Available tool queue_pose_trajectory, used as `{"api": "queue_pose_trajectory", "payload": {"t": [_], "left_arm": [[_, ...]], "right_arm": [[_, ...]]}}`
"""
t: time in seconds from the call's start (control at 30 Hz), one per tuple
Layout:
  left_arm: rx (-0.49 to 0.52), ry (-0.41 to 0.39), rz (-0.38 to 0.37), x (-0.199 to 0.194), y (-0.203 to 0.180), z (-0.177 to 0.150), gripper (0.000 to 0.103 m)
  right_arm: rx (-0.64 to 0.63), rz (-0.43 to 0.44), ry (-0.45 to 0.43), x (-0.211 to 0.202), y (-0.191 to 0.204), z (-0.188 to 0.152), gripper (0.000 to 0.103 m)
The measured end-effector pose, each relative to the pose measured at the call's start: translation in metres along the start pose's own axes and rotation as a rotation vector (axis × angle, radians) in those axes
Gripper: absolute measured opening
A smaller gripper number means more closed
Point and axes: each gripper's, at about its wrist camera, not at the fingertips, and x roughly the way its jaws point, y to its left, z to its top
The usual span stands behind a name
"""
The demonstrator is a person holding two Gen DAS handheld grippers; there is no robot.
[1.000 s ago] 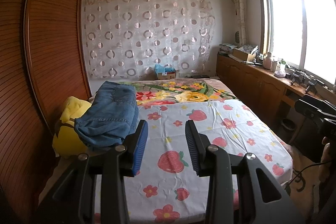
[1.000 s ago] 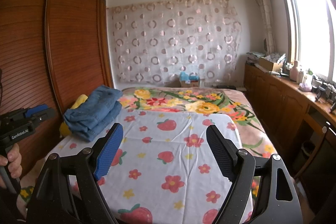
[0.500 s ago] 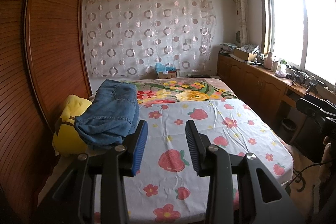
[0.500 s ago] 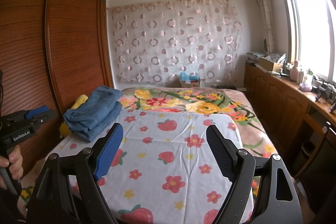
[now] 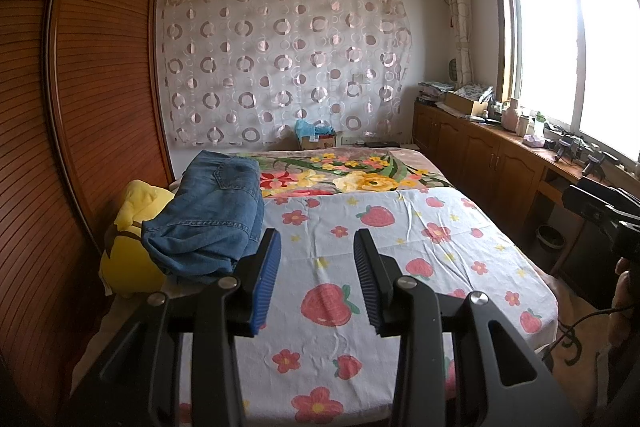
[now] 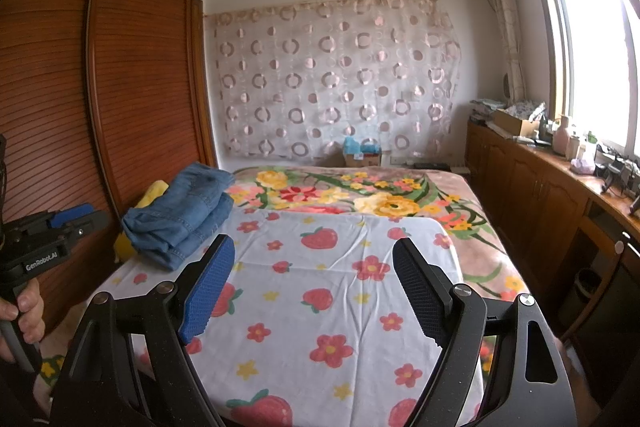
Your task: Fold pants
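Note:
Folded blue denim pants [image 5: 208, 215] lie in a pile at the left side of the bed, resting partly on a yellow plush toy [image 5: 132, 227]. They also show in the right wrist view [image 6: 184, 213]. My left gripper [image 5: 316, 247] is open and empty, held above the strawberry sheet [image 5: 400, 267] just right of the pants. My right gripper [image 6: 314, 251] is open wide and empty, above the sheet [image 6: 340, 291] and well right of the pants. The left gripper's body [image 6: 44, 239] shows at the left edge of the right wrist view.
A wooden slatted wardrobe [image 5: 80, 107] runs along the left of the bed. A low wooden cabinet [image 5: 500, 155] with clutter stands under the window at right. A flowered blanket [image 5: 352, 175] covers the bed's far half. A waste bin [image 5: 552, 235] stands by the cabinet.
Both grippers stay open and empty. The left wrist view has drifted slightly; the pants have not moved.

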Motion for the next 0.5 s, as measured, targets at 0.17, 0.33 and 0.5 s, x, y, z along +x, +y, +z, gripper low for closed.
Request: {"api": "queue_pose_trajectory", "payload": {"t": [0.17, 0.33, 0.5], "left_arm": [[-0.001, 0.001, 0.000, -0.0005, 0.0008, 0.0002, 0.037], [-0.003, 0.002, 0.001, -0.0001, 0.0018, -0.0014, 0.037], [-0.002, 0.002, 0.002, -0.0002, 0.0018, -0.0009, 0.037]], "right_arm": [[0.001, -0.001, -0.001, -0.0003, -0.0001, 0.0002, 0.083], [0.000, 0.000, -0.001, -0.0004, 0.0002, 0.0009, 0.083], [0.000, -0.002, -0.002, 0.0001, -0.0002, -0.0004, 0.083]]}}
